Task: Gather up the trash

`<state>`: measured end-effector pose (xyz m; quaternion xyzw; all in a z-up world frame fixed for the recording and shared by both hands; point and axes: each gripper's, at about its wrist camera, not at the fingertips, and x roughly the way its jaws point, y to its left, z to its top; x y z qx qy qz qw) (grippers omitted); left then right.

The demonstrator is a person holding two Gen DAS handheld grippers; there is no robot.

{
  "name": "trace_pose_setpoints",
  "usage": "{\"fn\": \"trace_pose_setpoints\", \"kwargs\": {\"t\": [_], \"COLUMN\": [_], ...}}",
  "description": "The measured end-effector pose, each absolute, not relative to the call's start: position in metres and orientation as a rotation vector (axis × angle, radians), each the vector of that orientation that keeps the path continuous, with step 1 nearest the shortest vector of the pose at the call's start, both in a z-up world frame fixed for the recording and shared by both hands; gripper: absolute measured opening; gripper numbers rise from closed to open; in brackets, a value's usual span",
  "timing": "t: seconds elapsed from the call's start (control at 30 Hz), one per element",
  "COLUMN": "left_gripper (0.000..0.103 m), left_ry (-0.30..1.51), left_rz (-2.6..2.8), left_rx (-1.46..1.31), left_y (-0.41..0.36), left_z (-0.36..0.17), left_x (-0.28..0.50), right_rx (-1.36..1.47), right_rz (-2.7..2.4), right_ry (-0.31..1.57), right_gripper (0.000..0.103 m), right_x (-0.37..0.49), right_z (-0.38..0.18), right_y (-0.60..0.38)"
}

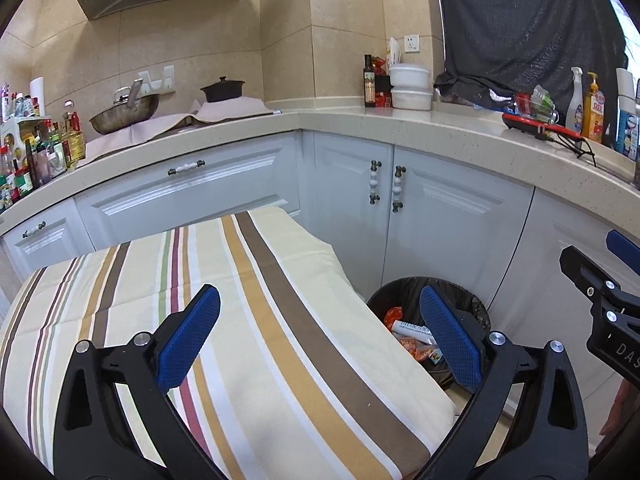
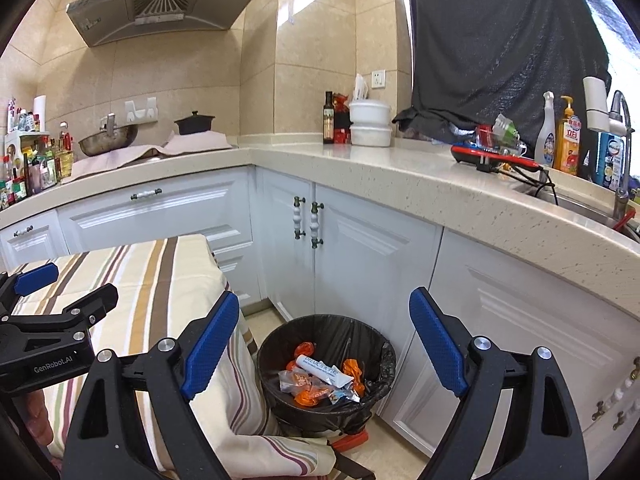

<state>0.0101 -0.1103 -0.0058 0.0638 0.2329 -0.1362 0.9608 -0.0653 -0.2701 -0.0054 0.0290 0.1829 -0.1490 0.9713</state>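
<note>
A round bin lined with a black bag (image 2: 326, 364) stands on the floor beside the striped table. Inside lie orange wrappers (image 2: 306, 394), a white tube (image 2: 324, 369) and clear plastic scraps. In the left wrist view the bin (image 1: 472, 308) shows past the table's right edge, partly hidden by a blue pad. My left gripper (image 1: 320, 340) hangs open over the striped cloth (image 1: 248, 320) with nothing between its fingers. My right gripper (image 2: 324, 344) is open above the bin, also holding nothing. Each gripper shows at the edge of the other's view.
White cabinets (image 2: 360, 248) with knobbed handles run behind the bin under a speckled worktop (image 2: 400, 172). On the worktop stand a wok (image 1: 124, 114), a black pot (image 1: 222, 89), bottles, white tubs (image 2: 370, 122) and a red tray (image 2: 492, 156). A sink tap (image 2: 622, 152) is at far right.
</note>
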Motion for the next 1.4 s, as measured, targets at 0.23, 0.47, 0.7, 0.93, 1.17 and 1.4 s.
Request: {"fn": "trace_pose_setpoints", "kwargs": {"t": [0.23,0.47,0.7,0.93,1.17,1.4], "left_gripper": [0.098,0.098,0.098,0.098,0.098,0.098], "left_ry": [0.461,0.459,0.463,0.478,0.484,0.486], "left_rz": [-0.275,-0.268,-0.257,-0.250,-0.248,-0.248], "left_rx": [0.108,0.103,0.097,0.092,0.089,0.090], "left_y": [-0.102,-0.096,-0.093,-0.090,-0.089,-0.088], "left_z": [0.001,0.002,0.001,-0.002,-0.003,-0.003], "left_x": [-0.002,-0.006,-0.007,-0.004,-0.001,0.000], "right_rx": [0.055,0.049,0.043,0.042,0.042,0.041], "right_rz": [-0.295,-0.278,-0.267,-0.253,-0.250,-0.248], "right_ry": [0.342,0.331,0.330,0.338,0.341,0.343], "right_gripper": [0.085,0.085,0.085,0.085,0.085,0.085], "right_x": [-0.080,-0.083,-0.082,-0.077,-0.076,-0.074], "right_z": [0.000,0.001,0.000,-0.002,-0.002,-0.003], "right_y": [-0.261,-0.255,-0.253,-0.251,-0.250,-0.250]}}
